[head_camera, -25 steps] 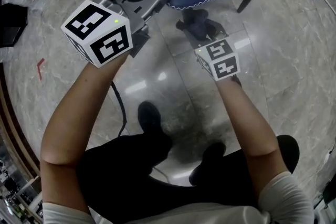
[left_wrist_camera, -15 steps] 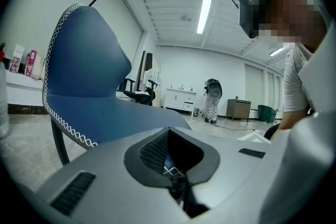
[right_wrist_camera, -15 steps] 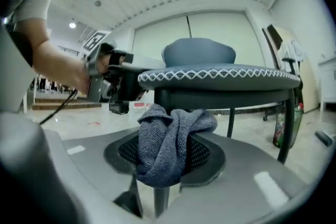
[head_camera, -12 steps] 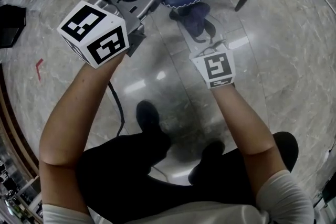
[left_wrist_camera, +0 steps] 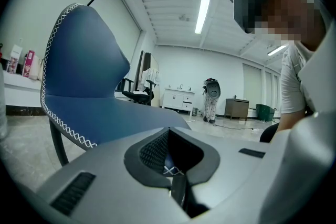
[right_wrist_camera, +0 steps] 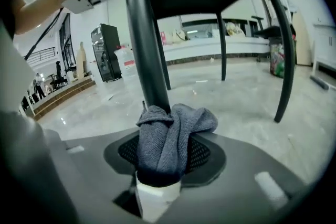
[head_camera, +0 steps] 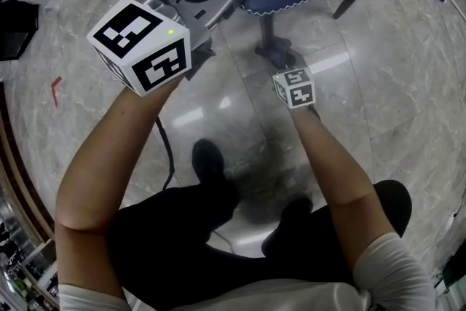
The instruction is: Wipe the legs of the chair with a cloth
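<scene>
Two claws working: right claw [right_wrist_camera: 164, 161] is pinching the cloth [right_wrist_camera: 176, 126] against the chair leg [right_wrist_camera: 140, 44]; left claw [left_wrist_camera: 174, 168] is nipping the seat edge [left_wrist_camera: 79, 136]. Risk: the bunched cloth sliding round the leg, leaving patches unwiped.

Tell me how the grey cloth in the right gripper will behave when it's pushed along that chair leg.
The cloth is probably floppy: it slumps in folds above the right gripper, whose jaws are shut on it. Its knitted surface should drag on the smooth chair leg rather than slide freely. It looks light, so it will likely bunch.
</scene>
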The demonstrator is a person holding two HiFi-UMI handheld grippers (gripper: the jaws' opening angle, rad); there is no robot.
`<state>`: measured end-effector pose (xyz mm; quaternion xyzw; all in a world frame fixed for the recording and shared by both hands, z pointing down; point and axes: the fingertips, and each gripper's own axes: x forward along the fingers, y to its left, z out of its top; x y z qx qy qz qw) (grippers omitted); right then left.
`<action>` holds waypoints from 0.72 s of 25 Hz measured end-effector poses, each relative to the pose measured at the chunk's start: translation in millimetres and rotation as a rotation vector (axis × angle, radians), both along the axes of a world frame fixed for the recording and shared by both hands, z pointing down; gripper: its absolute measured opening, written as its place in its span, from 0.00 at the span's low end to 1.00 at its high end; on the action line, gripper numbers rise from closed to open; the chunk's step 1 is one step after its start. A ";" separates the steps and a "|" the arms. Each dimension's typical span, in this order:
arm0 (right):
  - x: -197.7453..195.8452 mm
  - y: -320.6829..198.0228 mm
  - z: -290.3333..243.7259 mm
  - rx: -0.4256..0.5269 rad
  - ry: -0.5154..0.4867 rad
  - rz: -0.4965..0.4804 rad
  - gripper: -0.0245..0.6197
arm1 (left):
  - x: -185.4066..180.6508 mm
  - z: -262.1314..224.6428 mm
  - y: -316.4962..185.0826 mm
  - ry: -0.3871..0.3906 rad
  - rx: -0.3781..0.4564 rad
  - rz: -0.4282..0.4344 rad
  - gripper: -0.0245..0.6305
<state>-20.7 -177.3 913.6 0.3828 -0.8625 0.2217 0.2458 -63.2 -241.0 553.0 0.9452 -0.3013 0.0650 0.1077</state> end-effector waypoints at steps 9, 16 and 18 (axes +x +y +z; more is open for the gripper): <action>-4.8 -4.1 -15.0 -0.044 0.109 -0.035 0.30 | -0.4 -2.1 -1.1 0.027 0.015 0.005 0.04; -15.9 -18.1 -132.0 0.150 0.008 0.004 0.30 | -1.0 -1.2 1.1 0.010 0.017 0.000 0.04; -19.8 -21.8 -166.6 0.208 -0.027 0.004 0.30 | -2.2 -1.8 1.0 0.005 0.010 -0.006 0.04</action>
